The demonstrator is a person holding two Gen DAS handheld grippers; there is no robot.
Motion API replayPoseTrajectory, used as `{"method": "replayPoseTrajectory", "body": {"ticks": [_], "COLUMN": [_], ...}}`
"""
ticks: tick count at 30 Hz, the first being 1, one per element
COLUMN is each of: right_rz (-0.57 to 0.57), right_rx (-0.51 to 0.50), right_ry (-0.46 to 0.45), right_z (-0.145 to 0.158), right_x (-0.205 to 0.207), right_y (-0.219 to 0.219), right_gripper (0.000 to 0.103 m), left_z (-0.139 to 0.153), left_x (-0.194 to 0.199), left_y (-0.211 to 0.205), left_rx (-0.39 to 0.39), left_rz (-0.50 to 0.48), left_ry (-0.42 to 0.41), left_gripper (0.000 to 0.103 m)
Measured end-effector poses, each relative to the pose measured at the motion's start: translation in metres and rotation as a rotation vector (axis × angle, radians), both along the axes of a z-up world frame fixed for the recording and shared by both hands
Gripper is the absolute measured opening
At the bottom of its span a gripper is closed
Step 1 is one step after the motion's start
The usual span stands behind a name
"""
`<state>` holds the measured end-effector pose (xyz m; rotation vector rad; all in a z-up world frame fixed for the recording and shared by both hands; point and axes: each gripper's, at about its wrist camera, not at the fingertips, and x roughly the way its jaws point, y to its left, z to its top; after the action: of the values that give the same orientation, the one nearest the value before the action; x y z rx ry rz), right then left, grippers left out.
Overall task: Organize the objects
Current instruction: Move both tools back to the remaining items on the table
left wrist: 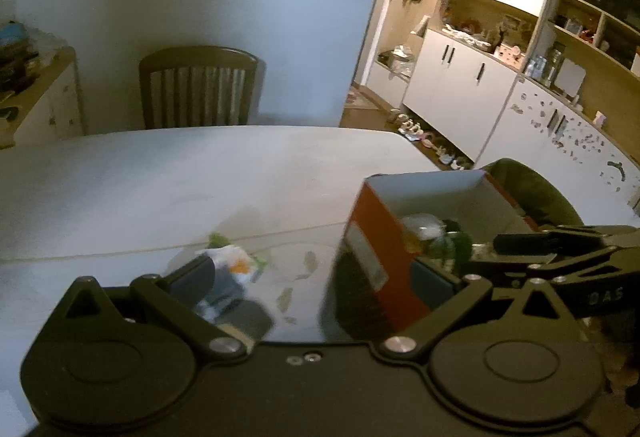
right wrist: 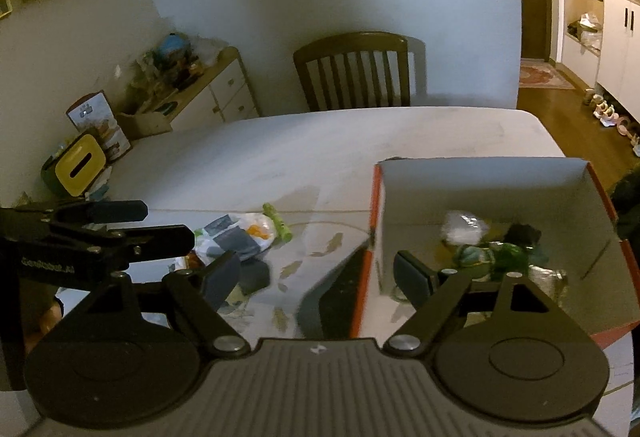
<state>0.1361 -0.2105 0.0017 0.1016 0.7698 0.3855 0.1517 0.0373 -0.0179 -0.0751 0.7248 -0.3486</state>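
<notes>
White table (right wrist: 320, 141) — both grippers' jaws apart, empty, orange box (right wrist: 366, 277) between them.

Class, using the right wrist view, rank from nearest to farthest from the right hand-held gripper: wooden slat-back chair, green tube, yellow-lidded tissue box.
1. Green tube, on the table, left of the orange box.
2. Yellow-lidded tissue box, far left.
3. Wooden slat-back chair, beyond the table.

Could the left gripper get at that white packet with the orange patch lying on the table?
Probably yes. The left gripper is open and empty, and the packet lies loose on the table by its left finger, outside the orange box, with nothing covering it.
</notes>
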Motion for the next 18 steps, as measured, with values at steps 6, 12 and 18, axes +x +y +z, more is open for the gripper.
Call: {"method": "replayPoseTrajectory", "body": {"ticks": [6,12,18], "right_rz": [0.009,0.030,0.053], "right_rx": [-0.013,-0.035,-0.052], "right_ry": [0.020,0.040,0.061], "right_z": [-0.008,-0.020,-0.034], "right_x": [0.002,0.007,0.014], "right_y": [0.026,0.052,0.079], "right_gripper": [0.084,0.084,0.084], "left_z": [-0.017,-0.033,-0.053], "left_x": [0.002,0.009,0.016], "left_y": [0.042,0.078,0.106], "left_rx": [-0.026,-0.036,-0.033], "left_rz": [0.052,0.124,0.170], "left_ry": [0.025,0.044,0.085], "left_gripper": [0.103,0.103,0.103]}}
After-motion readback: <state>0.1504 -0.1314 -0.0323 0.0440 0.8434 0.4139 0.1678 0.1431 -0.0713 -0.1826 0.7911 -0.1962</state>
